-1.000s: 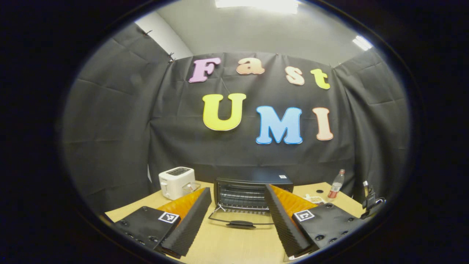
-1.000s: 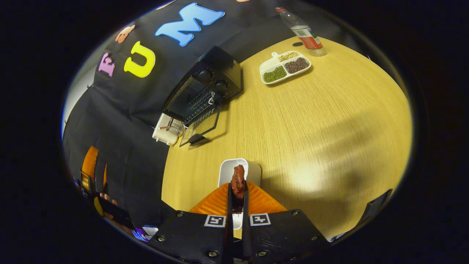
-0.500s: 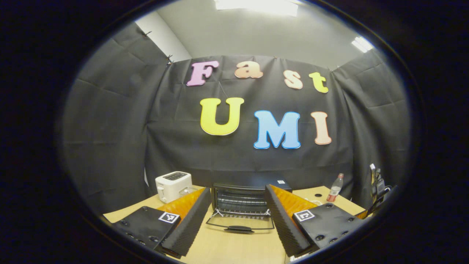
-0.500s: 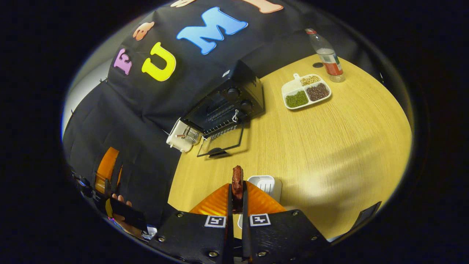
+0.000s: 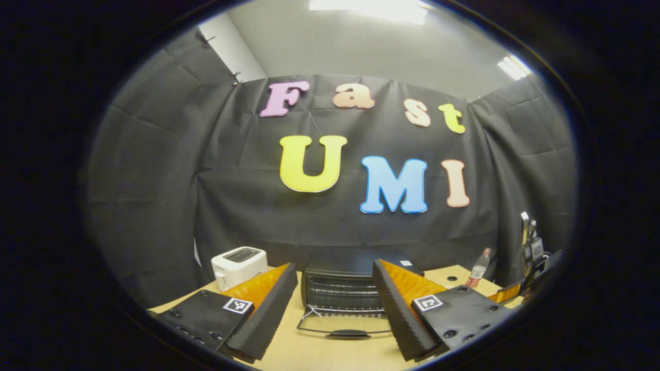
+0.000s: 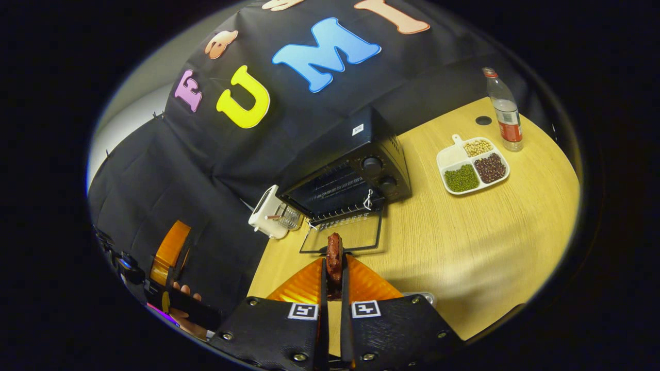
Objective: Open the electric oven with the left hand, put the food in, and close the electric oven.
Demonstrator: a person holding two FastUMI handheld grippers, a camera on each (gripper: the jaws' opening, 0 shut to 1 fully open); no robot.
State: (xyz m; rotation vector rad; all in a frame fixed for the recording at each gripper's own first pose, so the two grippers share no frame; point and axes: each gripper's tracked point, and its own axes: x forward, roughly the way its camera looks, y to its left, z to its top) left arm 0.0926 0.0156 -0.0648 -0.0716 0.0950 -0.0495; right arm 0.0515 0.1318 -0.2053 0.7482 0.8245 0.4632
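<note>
Black electric oven (image 6: pixel 356 175): placed at the far edge of the wooden table (image 6: pixel 464 247), glass door (image 6: pixel 343 238) dropped flat toward the viewer, rack exposed.

Food (image 6: pixel 334 257): a reddish-brown piece, pinched between the nearly closed fingers of the right claw (image 6: pixel 334 273), held above the table at 6 o'clock from the door.

Left claw (image 5: pixel 335 309): spread wide, nothing held, aimed at the oven mouth.

Risk: the food is judged liable to slip from the narrow pinch, or to snag on the door edge if carried in too low.

Writing: a small white sticker is seen on the oven top; nothing on it can be made out.
</note>
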